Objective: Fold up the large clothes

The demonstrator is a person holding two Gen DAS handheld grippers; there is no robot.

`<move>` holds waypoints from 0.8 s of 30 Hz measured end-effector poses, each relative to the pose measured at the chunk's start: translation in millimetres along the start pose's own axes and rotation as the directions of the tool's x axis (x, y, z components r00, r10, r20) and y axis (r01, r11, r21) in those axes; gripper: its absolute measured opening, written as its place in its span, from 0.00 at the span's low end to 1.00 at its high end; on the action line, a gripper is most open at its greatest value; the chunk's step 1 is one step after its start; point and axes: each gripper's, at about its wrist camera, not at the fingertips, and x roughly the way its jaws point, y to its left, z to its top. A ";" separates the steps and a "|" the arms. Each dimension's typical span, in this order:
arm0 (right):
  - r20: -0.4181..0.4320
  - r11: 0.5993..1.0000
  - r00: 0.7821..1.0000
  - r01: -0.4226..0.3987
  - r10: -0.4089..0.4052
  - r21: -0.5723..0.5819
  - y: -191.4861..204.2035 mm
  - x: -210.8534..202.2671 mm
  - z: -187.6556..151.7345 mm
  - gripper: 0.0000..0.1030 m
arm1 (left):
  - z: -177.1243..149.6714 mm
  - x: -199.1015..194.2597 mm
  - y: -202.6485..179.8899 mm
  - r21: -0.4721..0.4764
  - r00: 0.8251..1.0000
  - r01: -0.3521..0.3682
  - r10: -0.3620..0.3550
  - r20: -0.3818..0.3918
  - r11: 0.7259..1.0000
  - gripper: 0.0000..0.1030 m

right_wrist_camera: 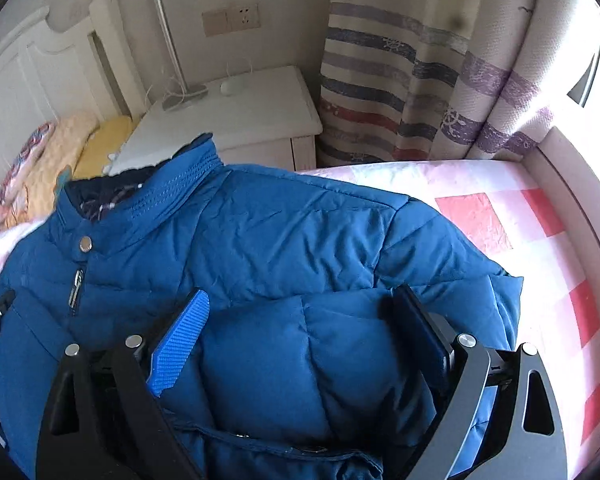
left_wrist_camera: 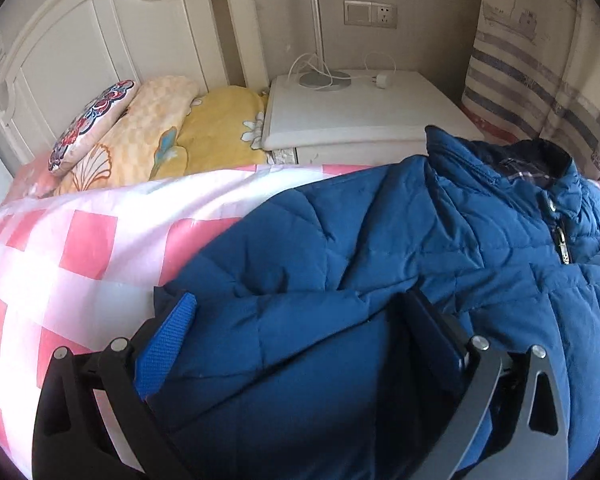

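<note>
A blue quilted puffer jacket (left_wrist_camera: 380, 248) lies front-up on the pink-and-white checked bed sheet (left_wrist_camera: 80, 248), collar toward the nightstand. My left gripper (left_wrist_camera: 300, 300) is open, its jaws wide apart over the jacket's left sleeve and side, fabric bulging between them. In the right wrist view the same jacket (right_wrist_camera: 260, 240) shows with its collar, snap and zipper pull at left. My right gripper (right_wrist_camera: 304, 296) is open, jaws wide apart over the folded-in right sleeve. Whether the fingers touch the fabric is unclear.
A white nightstand (left_wrist_camera: 360, 120) with a lamp base and cables stands beyond the bed. Pillows and a yellow quilt (left_wrist_camera: 148, 136) lie at the white headboard (left_wrist_camera: 100, 40). A striped curtain (right_wrist_camera: 420, 80) hangs on the right. The bed edge (right_wrist_camera: 560, 208) runs along the right.
</note>
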 end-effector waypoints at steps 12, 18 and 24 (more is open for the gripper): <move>0.142 0.957 0.972 -0.146 0.186 -0.252 51.0 -145.6 -93.1 0.95 | -99.4 -133.6 -36.9 0.185 0.987 0.049 -0.076 0.143 0.982 0.98; 0.011 0.928 0.998 -0.049 0.057 -0.370 77.8 -107.7 -149.9 0.96 | -156.9 -117.0 -65.4 0.281 0.998 0.029 -0.042 0.039 0.959 0.98; 0.039 0.922 0.987 -0.131 0.156 -0.364 82.2 -169.8 -170.9 0.95 | -179.5 -187.1 -43.1 0.177 0.990 0.088 -0.105 0.089 0.980 0.98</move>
